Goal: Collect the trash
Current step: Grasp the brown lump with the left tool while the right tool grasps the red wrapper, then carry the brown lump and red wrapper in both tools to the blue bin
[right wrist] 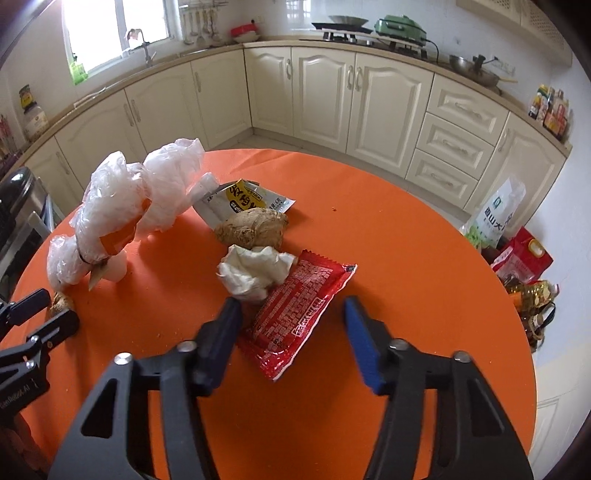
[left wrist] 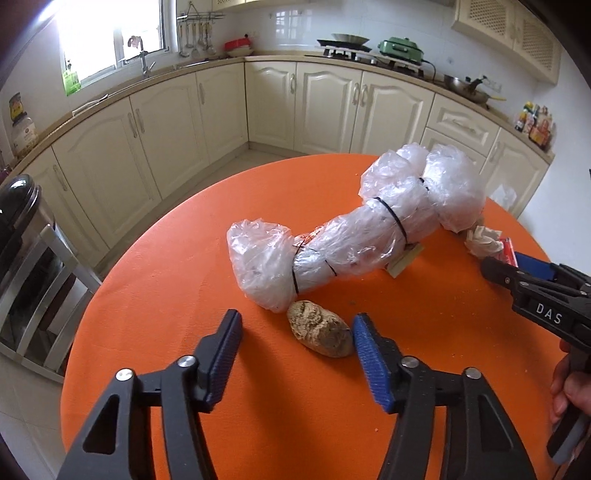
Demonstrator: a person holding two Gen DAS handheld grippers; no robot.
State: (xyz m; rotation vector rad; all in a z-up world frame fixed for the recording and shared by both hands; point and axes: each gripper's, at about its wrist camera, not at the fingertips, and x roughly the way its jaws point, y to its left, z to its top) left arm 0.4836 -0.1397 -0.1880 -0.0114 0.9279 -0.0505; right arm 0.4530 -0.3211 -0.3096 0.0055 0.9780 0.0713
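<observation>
Left gripper [left wrist: 297, 328]: jaws apart, nothing held; brown lump [left wrist: 320, 334] lies between the fingertips, against the right pad, on the orange table [left wrist: 147, 295].
Plastic bundle [left wrist: 347, 232]: just ahead of the left gripper, tied with black bands.
Right gripper [right wrist: 291, 314]: jaws apart, empty; red wrapper [right wrist: 295, 314] lies flat between the fingers.
Crumpled tissue [right wrist: 251, 273]: just ahead, touching the wrapper.
Ginger root [right wrist: 253, 227]: beyond the tissue; yellow packet [right wrist: 247, 199] behind it.

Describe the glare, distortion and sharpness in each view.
Left wrist: the window is blown out to white, the countertop bows under the fisheye, and the plastic bundle is sharp, with black vignette at the corners. Right wrist: same window glare, cabinets curve, red wrapper print crisp, tongs open.
</observation>
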